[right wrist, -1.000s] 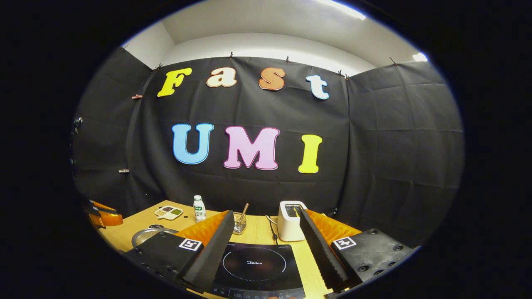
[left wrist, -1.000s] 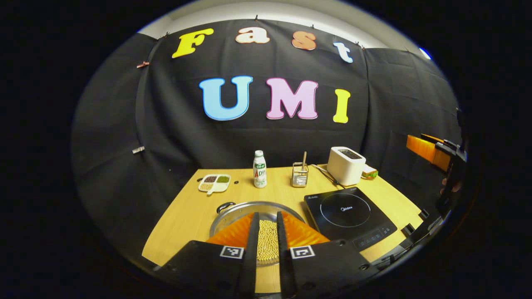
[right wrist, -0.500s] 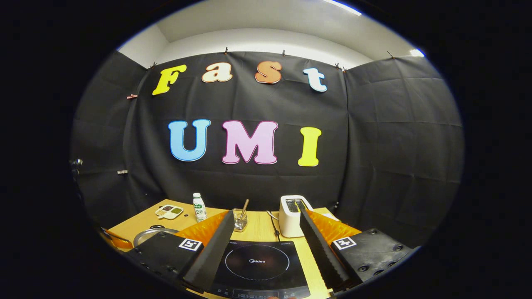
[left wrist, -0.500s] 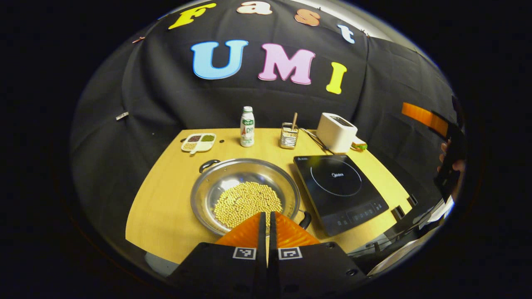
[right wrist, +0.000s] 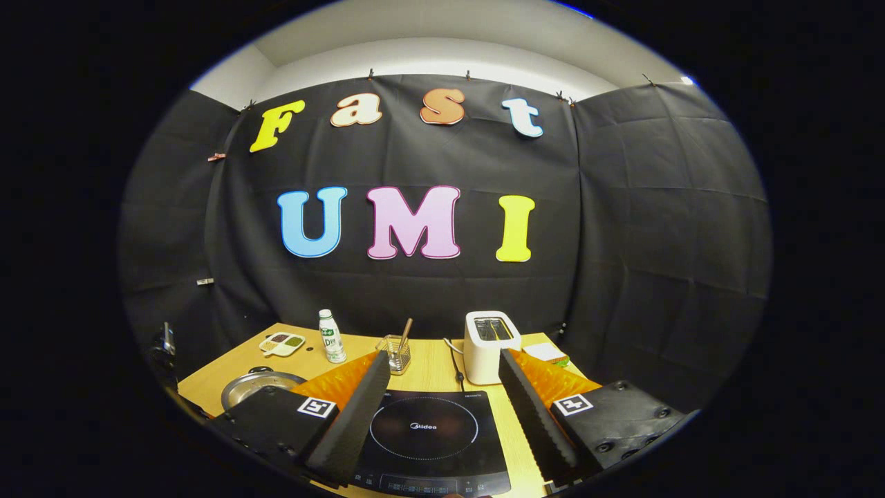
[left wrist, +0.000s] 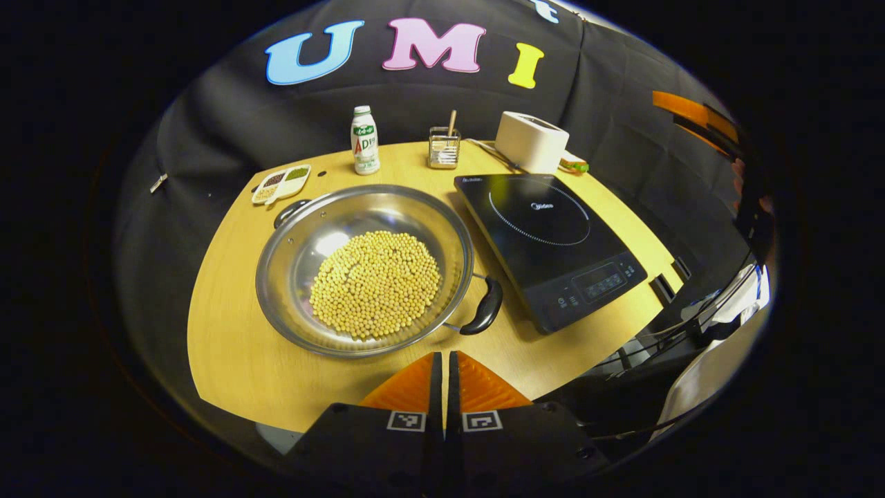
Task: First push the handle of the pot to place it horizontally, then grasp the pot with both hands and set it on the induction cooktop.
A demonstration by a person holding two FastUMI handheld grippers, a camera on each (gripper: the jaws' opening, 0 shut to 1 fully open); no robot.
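A wide steel pot [left wrist: 297, 242] of yellow beans sits on the wooden table [left wrist: 228, 332], left of the black induction cooktop [left wrist: 546, 235]. One black pot handle [left wrist: 485, 308] points toward the near right. The other handle [left wrist: 290, 211] points to the far left. My left gripper [left wrist: 444, 356] is shut with nothing in it, above the table's near edge and just in front of the pot. My right gripper [right wrist: 442, 356] is open and empty, held above the cooktop [right wrist: 429, 432]. The pot's rim [right wrist: 259, 386] shows beside its left finger.
Along the back of the table stand a white bottle [left wrist: 364, 140], a wire holder with a stick [left wrist: 444, 145], a white toaster [left wrist: 531, 142] and a small divided dish [left wrist: 280, 185]. The right gripper's body [left wrist: 691, 114] and a hand hang at the far right.
My left gripper has closed its narrow gap, risen and tipped down, so the whole pot and cooktop now show. The right gripper view has shifted only slightly.
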